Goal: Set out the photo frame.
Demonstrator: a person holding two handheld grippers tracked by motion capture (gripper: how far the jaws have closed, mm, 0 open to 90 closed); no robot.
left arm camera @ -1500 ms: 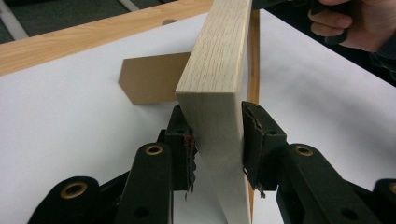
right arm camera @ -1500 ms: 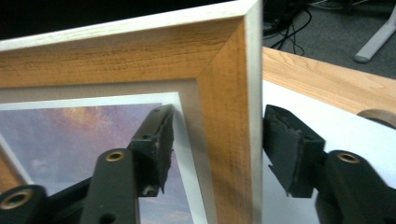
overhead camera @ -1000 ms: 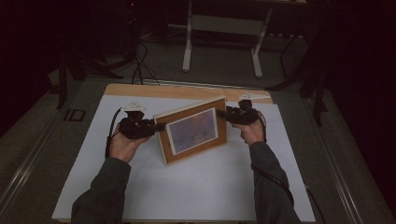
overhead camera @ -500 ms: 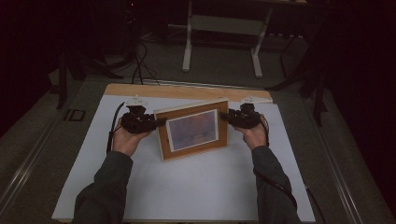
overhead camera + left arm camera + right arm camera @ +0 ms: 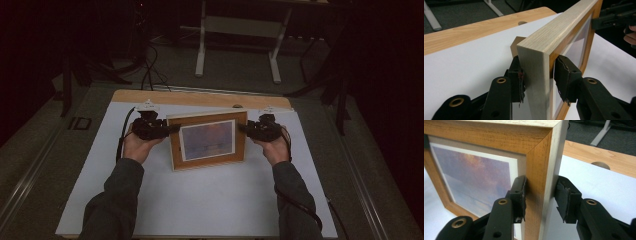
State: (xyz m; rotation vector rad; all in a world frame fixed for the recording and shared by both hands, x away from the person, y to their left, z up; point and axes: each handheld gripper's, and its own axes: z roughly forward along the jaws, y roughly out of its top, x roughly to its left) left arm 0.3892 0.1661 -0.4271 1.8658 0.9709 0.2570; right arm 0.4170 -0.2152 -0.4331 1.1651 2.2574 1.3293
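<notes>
Squared up since a second ago, the light oak picture frame with a white mat and a dusky orange-and-violet print (image 5: pixel 208 140) now faces the person head-on instead of sitting skewed, its long axis running left to right across the table. Black pads (image 5: pixel 517 83) of the left gripper (image 5: pixel 167 129) flank the frame's left edge; one pad touches the back face, the other stands just off the front, the jaws having just been opening. Pads (image 5: pixel 520 195) of the right gripper (image 5: pixel 243 128) bracket the frame's right edge in the same way, one against the front face, the other just clear of the back. Both grippers point inward, level, toward each other, each held in a hand with a dark sleeve behind it. Between them the frame stands on its lower long edge, leaning slightly backward, glass toward the person, at the middle of the white sheet (image 5: pixel 200 200) that covers the pale wooden tabletop (image 5: pixel 200 97).
</notes>
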